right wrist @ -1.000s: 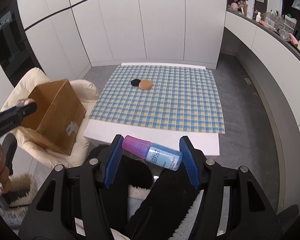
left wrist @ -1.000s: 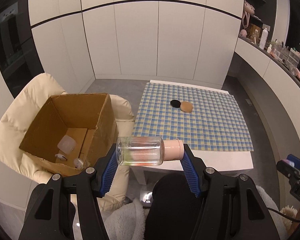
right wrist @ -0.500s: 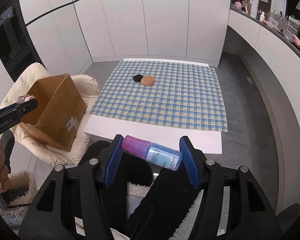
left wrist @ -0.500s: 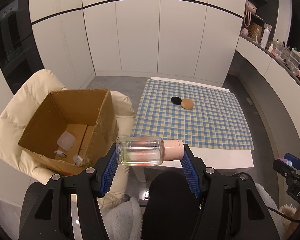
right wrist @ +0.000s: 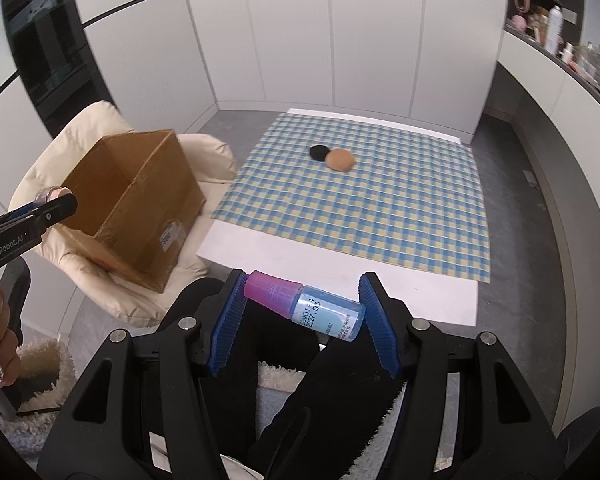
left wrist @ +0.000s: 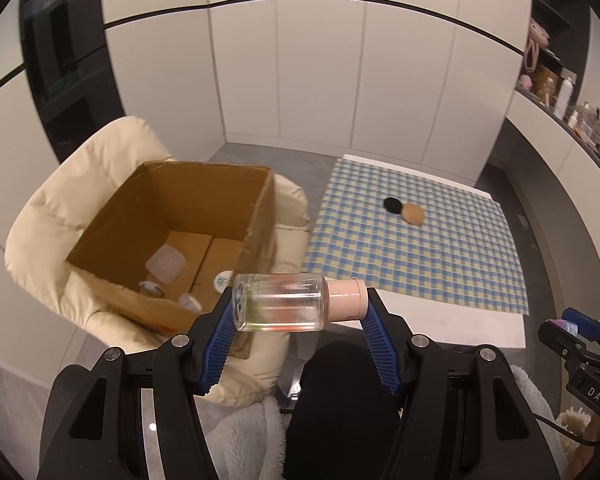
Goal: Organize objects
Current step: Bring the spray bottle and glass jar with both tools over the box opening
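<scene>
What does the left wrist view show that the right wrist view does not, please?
Only the left wrist view looks into the cardboard box, where small white containers lie, and shows the whole clear bottle crosswise in the left gripper. Only the right wrist view shows the whole blue bottle in the right gripper. Both share the checked cloth, black puff and tan puff.

clear bottle (left wrist: 282,307): see-thru, peach-pink cap
blue bottle (right wrist: 327,313): lt blue, magenta-pink cap
gripper pads (left wrist: 220,338): blue, ribbed; bodies blk
cardboard box (left wrist: 180,216): brown
armchair (left wrist: 60,184): cream
tablecloth (left wrist: 440,256): blue/yellow/wht check
table (right wrist: 340,252): wht
round pad (right wrist: 319,152): blk
sponge puff (right wrist: 341,159): tan-orange
cabinets (left wrist: 320,80): wht, blk trim line
floor (right wrist: 512,184): grey
</scene>
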